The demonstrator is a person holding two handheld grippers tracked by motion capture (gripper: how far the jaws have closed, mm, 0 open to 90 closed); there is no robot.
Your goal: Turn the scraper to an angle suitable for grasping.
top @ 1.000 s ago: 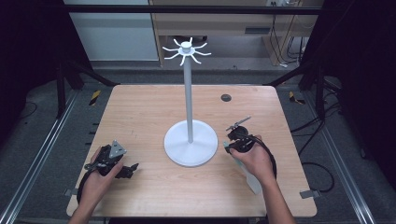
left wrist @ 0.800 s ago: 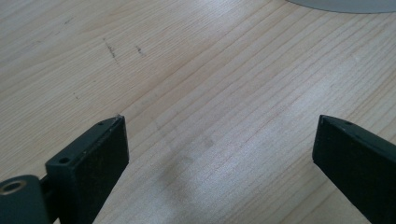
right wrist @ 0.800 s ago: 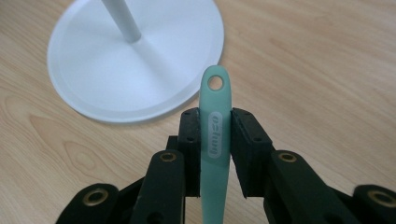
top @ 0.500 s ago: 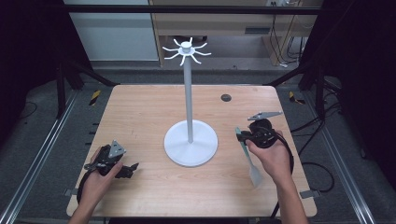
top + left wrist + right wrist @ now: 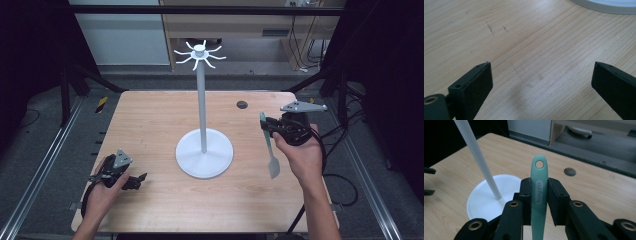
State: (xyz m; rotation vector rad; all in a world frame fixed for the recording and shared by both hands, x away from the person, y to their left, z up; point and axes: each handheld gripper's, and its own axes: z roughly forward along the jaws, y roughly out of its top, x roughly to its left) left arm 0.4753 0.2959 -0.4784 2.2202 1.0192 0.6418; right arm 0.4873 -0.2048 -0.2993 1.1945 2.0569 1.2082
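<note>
Containers: there were none on the table (image 5: pixel 150 120), and nothing held anything else inside it.
Left gripper (image 5: pixel 131 181): it sat at about 7 o'clock on the table in the person's left hand (image 5: pixel 102 192); in the left gripper view its jaws stood wide apart over bare wood, with nothing between them.
Stand (image 5: pixel 202 107): one white stand stood at the table's centre, a thin pole rising from a round base (image 5: pixel 205 160) to a crown of short hooks (image 5: pixel 200 54); nothing hung on the hooks.
Plug (image 5: pixel 242 104): one small dark round plug lay in the tabletop at about 1 o'clock.
Spatula (image 5: pixel 270 150): one pale green spatula was at about 4 o'clock, handle up and blade hanging toward the table.
Right gripper (image 5: pixel 264 126): held in the right hand (image 5: pixel 300 155), its jaws were clamped on the spatula's handle.
Writing: the handle (image 5: pixel 539 195) bore raised lettering below its hanging hole, too unclear to read with certainty.
Count: two grippers, one stand, one spatula, one plug.
</note>
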